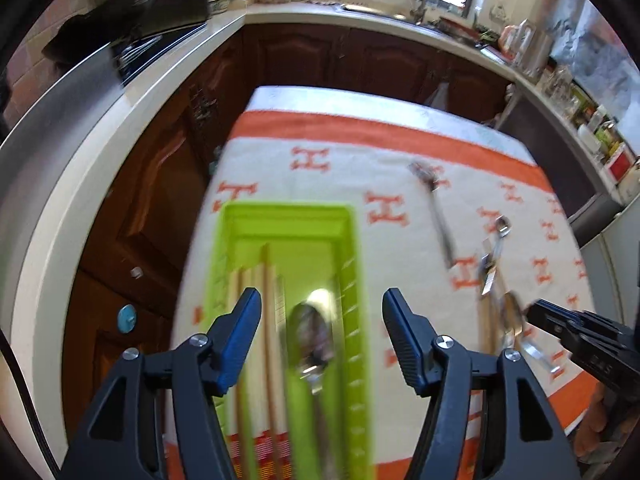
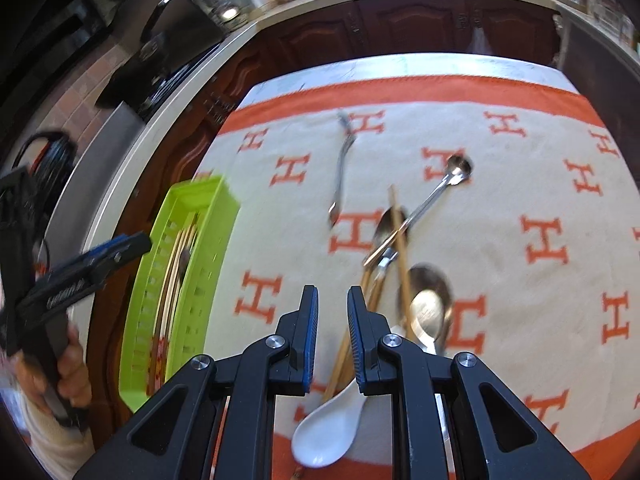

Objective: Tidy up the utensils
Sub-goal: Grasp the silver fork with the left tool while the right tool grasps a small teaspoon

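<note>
While a metal spoon (image 1: 314, 330) lies in the green tray (image 1: 280, 216) w/ chopsticks (image 1: 256, 280), left gripper (image 1: 320, 340) hangs above, jaws apart, holding nothing. Right gripper (image 2: 333, 320), jaws narrowly apart & empty, hovers over crossed chopsticks (image 2: 398, 232) & spoons on the cloth (image 2: 520, 184). Risk: grabbing that tangle may drag neighbours or flick the white spoon (image 2: 328, 432) off the edge.
</note>
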